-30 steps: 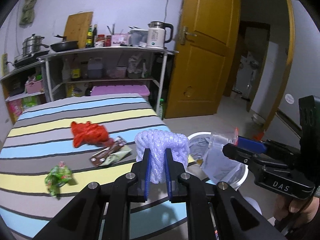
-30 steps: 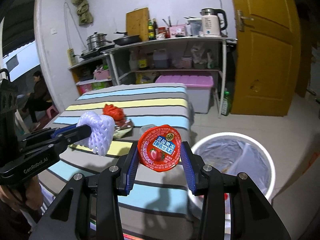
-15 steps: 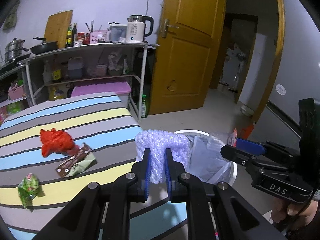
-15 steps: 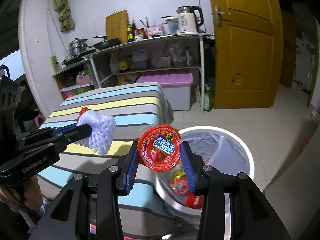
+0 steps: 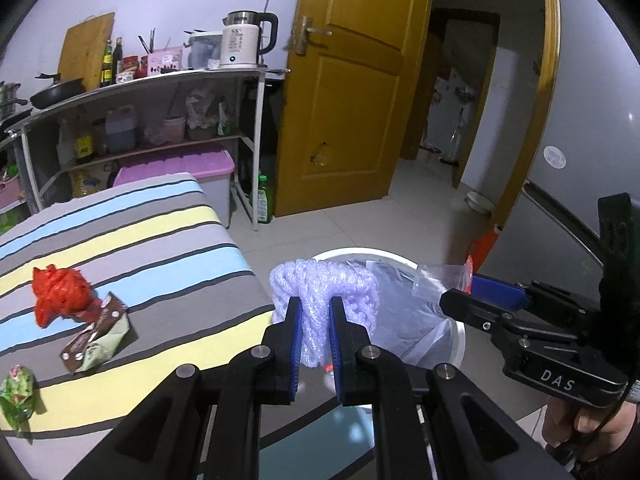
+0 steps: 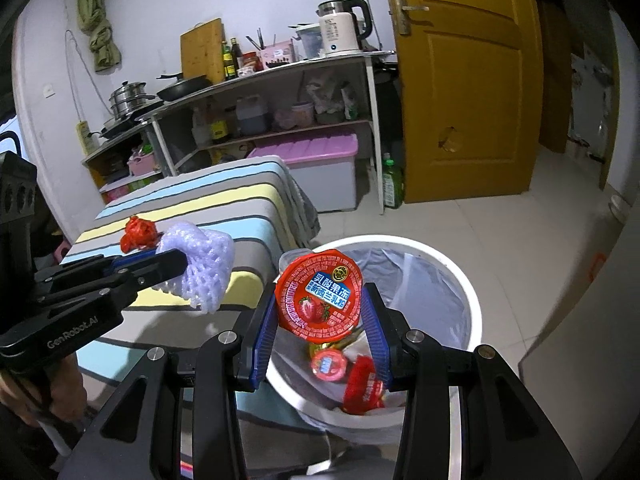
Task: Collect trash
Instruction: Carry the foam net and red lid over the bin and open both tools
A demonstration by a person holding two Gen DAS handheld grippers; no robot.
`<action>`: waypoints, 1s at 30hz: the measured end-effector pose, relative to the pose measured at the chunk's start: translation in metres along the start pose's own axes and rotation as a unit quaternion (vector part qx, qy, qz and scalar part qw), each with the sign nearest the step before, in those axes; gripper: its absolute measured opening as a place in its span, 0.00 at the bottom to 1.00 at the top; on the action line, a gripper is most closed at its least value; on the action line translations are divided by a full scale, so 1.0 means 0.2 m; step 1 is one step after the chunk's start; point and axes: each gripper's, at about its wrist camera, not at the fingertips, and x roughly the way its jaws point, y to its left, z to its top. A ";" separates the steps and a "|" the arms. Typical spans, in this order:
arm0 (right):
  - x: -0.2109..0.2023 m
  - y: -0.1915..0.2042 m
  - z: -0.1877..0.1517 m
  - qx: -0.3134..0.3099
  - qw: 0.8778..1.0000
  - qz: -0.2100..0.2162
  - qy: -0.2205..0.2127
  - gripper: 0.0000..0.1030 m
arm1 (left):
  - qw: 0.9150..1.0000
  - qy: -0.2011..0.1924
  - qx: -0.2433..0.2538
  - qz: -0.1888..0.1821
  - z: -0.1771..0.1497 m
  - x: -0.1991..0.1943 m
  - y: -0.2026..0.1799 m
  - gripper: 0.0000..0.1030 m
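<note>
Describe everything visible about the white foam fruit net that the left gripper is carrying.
The foam fruit net is a white, faintly lilac sleeve of soft, spongy mesh with diamond-shaped holes, folded over into a rounded bundle. The left gripper pinches its middle between blue pads, so both ends bulge out past the fingers. It hangs in the air beside the edge of the striped bed, near the rim of the white trash bin, touching nothing but the gripper.

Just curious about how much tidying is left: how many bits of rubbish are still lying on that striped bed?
3: a crumpled red bag, a brown-and-green wrapper touching it, and a green wrapper near the lower left edge. More may lie out of frame.
</note>
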 end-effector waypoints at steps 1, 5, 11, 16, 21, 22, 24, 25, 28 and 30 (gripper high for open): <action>0.00 -0.01 0.00 0.002 1.000 -0.002 0.001 0.41 | 1.000 0.002 0.001 -0.002 0.00 0.02 -0.01 0.12; 0.03 -0.05 0.00 0.010 1.000 -0.008 0.006 0.41 | 1.000 0.012 0.004 -0.009 0.01 0.09 -0.02 0.12; 0.09 -0.11 -0.01 0.021 0.999 -0.018 0.020 0.41 | 1.000 0.024 0.009 -0.018 0.01 0.17 -0.06 0.13; 0.14 -0.14 -0.01 0.025 0.999 -0.024 0.029 0.41 | 0.999 0.031 0.012 -0.026 0.01 0.23 -0.07 0.14; 0.16 -0.17 -0.02 0.031 0.999 -0.028 0.030 0.43 | 0.999 0.041 0.009 -0.032 0.02 0.29 -0.07 0.19; 0.16 -0.18 -0.02 0.032 0.999 -0.029 0.030 0.43 | 0.999 0.042 0.009 -0.033 0.02 0.30 -0.07 0.20; 0.17 -0.18 -0.02 0.034 0.998 -0.030 0.031 0.43 | 0.998 0.043 0.006 -0.036 0.01 0.30 -0.06 0.23; 0.17 -0.18 -0.02 0.036 0.998 -0.031 0.030 0.43 | 0.998 0.043 0.005 -0.036 0.01 0.30 -0.06 0.23; 0.17 -0.18 -0.02 0.039 0.998 -0.029 0.029 0.43 | 0.998 0.043 0.002 -0.038 0.02 0.31 -0.05 0.26; 0.16 -0.18 -0.02 0.038 0.998 -0.031 0.028 0.44 | 0.998 0.042 0.000 -0.039 0.02 0.31 -0.04 0.30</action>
